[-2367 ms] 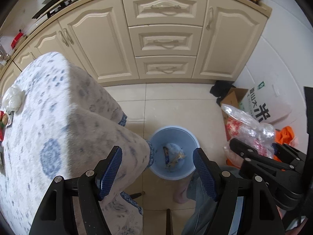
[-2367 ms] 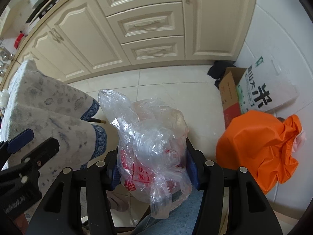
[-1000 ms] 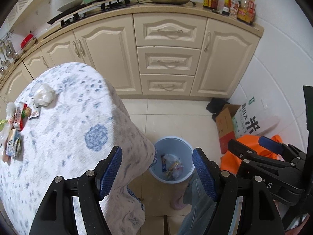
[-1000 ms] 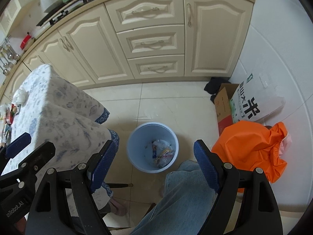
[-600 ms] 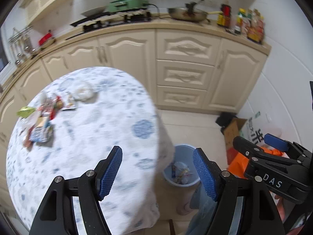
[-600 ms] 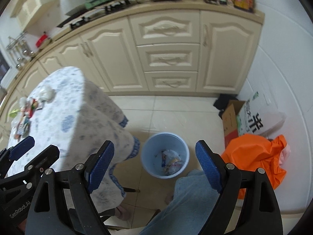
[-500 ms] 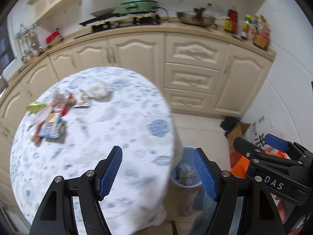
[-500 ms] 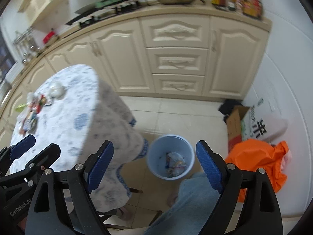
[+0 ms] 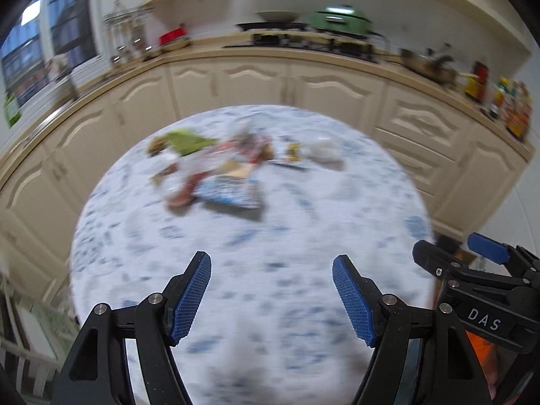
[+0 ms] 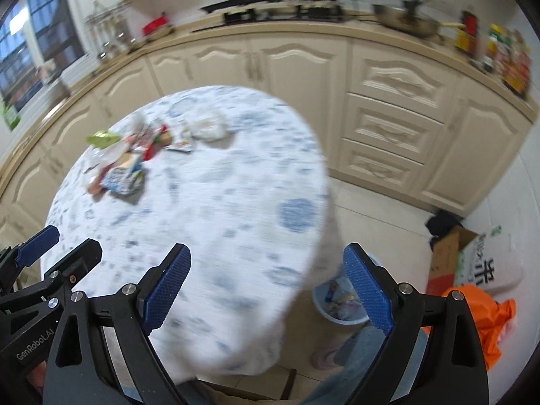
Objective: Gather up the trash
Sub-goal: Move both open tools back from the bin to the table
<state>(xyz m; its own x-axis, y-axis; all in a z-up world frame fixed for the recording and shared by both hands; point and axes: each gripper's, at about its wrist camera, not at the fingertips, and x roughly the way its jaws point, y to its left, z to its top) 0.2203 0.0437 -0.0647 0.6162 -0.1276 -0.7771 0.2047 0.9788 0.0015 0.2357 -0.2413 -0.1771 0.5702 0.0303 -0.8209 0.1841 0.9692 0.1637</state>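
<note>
- Both tools empty: left gripper [image 9: 271,298] spread; right gripper [image 10: 268,290] jaws just opening wider.
- Risk: a hasty grab scatters the wrapper pile [image 9: 216,168] off the table's [image 9: 303,236] far edge.

"DAS" stands in white on the right gripper [image 9: 486,260], "GenRobot.AI" on the left gripper [image 10: 44,256], and "米" on a white sack [image 10: 486,270] beside the cardboard box [image 10: 447,258].

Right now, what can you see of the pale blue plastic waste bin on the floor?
The pale blue plastic waste bin shows only in the right wrist view, standing upright on the cream floor tiles, by the round table's blue-patterned white tablecloth, whose hanging edge hides its left side. The right gripper's finger covers its right side. The round rim is open; crumpled wrappers and clear plastic lie inside. No gripper touches it.
</note>
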